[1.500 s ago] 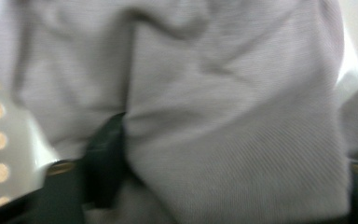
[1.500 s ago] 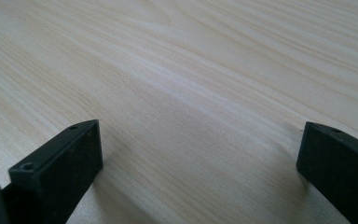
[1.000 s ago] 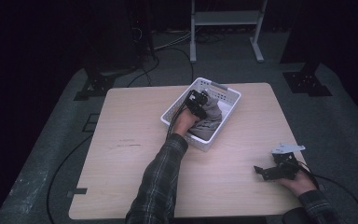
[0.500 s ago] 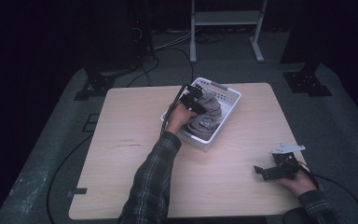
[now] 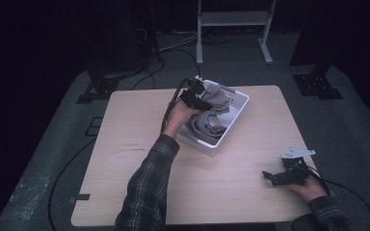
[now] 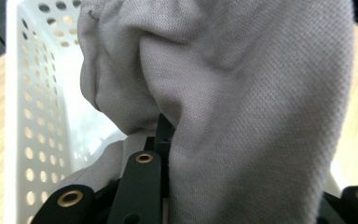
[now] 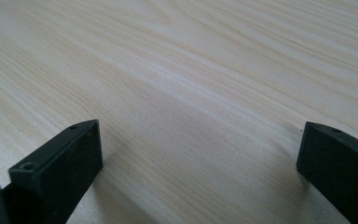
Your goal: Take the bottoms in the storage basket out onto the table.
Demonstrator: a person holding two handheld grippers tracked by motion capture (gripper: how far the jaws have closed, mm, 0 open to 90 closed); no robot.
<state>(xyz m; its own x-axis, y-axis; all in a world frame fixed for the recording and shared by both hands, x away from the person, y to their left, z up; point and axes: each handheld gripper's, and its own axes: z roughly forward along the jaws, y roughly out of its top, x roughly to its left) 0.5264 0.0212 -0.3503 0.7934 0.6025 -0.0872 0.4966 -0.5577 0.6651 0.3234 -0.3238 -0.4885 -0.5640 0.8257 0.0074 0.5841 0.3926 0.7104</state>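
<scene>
Your pale wooden table [image 5: 139,144] lies under both claws. Just below your left claw [image 5: 200,98] sits the white perforated plastic basket [image 5: 236,103]. That claw's jaws are clamped on the grey knit cloth [image 6: 242,93], which drapes into the basket. Your right claw [image 5: 282,175] stands wide, holding nothing, well apart.
</scene>
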